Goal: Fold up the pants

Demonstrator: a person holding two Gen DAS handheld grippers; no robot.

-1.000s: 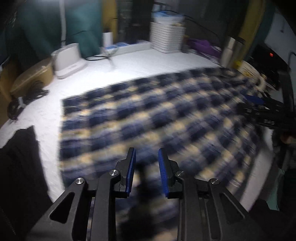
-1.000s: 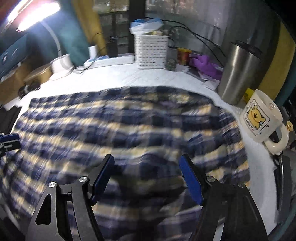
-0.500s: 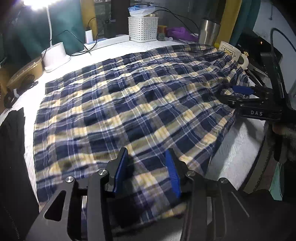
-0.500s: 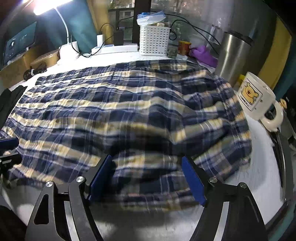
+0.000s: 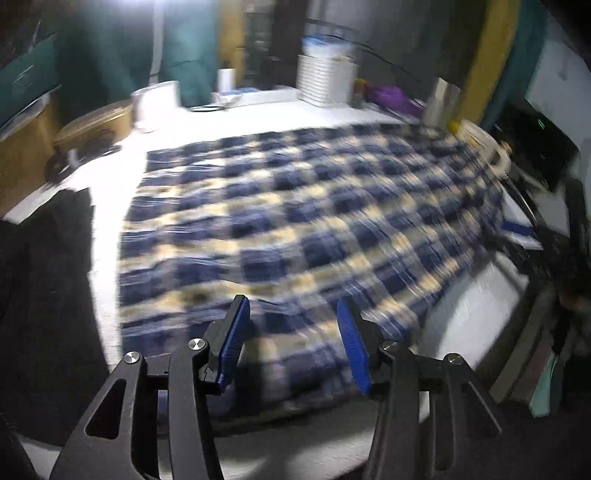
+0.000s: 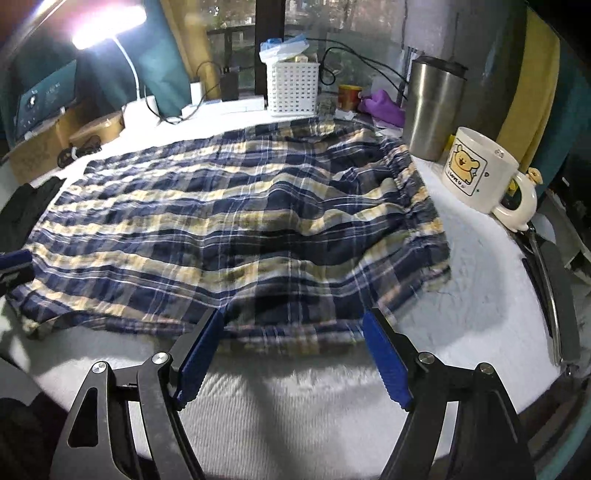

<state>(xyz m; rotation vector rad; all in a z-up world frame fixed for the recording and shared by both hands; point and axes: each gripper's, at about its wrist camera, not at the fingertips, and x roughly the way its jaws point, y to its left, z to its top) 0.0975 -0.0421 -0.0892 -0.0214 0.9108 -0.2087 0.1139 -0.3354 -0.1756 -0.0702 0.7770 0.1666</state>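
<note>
From the left wrist, we see our left hand-held gripper (image 5: 293, 345) spread, nothing between its blue ribbed pads; its jaws have just been opening, from nearly pressed together a second ago. The pants (image 5: 295, 229) lie flat on the white tabletop (image 5: 469, 314) ahead of and under the fingertips, their near hem just past the pads. This view is smeared by motion, whereas half a second ago it was sharp. A black cloth (image 5: 40, 295) lies to the left of the gripper, and the blue tip of the right tool shows at the far right edge.

From the right wrist, the picture is crisp. Our right hand-held gripper (image 6: 293, 354) stands wide, empty, its jaws having just been opening a little further. Its pads now sit at the near hem of the pants (image 6: 236, 221), with bare tabletop (image 6: 480, 288) showing below them; a second ago the plaid filled the whole gap. The fabric is a thin, crinkled plaid in navy, cream and white, with a gathered elastic waistband to the right of the gripper. Only this view shows the cream mug (image 6: 480, 173) with a yellow bear, the steel tumbler (image 6: 432, 110) behind it, the white slotted basket (image 6: 291, 88) and the lit lamp (image 6: 107, 26) far ahead. The tabletop has a soft, nubbly texture.
</note>
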